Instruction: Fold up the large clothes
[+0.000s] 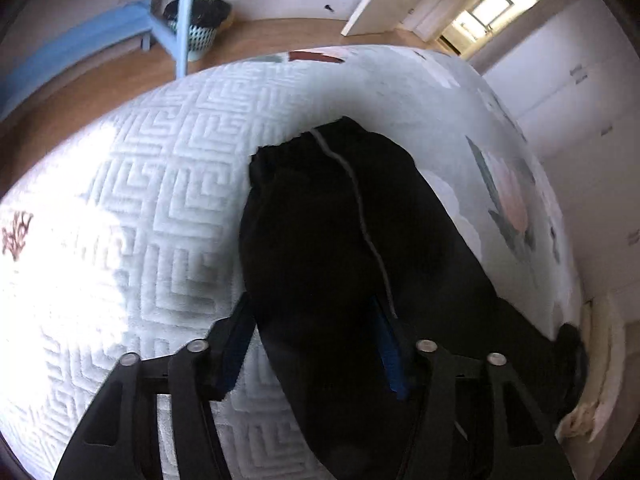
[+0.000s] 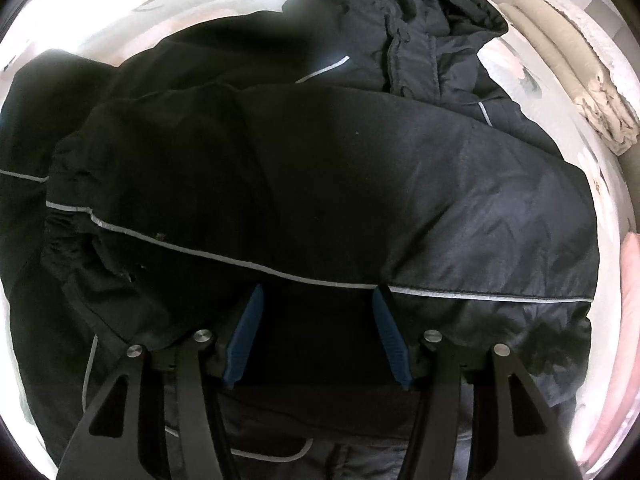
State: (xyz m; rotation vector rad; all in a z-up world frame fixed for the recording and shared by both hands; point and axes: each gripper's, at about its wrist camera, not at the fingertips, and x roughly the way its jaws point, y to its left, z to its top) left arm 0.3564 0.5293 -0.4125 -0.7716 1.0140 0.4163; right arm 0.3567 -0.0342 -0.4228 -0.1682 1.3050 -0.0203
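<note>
A large black padded jacket with thin grey reflective piping lies on a bed. In the left wrist view one sleeve [image 1: 344, 216] stretches away across the white quilted mattress [image 1: 152, 184]. My left gripper [image 1: 314, 312] is open, its blue-padded fingers [image 1: 240, 332] straddling the near part of the sleeve. In the right wrist view the jacket body [image 2: 320, 168] fills the frame, a sleeve folded across it and the hood [image 2: 420, 12] at the top. My right gripper [image 2: 316, 300] is open just above the fabric, below the piping line.
A patterned sheet [image 1: 500, 184] covers the bed's far right. Beyond the bed are a wooden floor, a blue ladder frame [image 1: 180, 20] and a patterned basket [image 1: 200, 24]. Folded beige linen [image 2: 576, 76] lies at the bed's right edge. White cupboards stand on the right.
</note>
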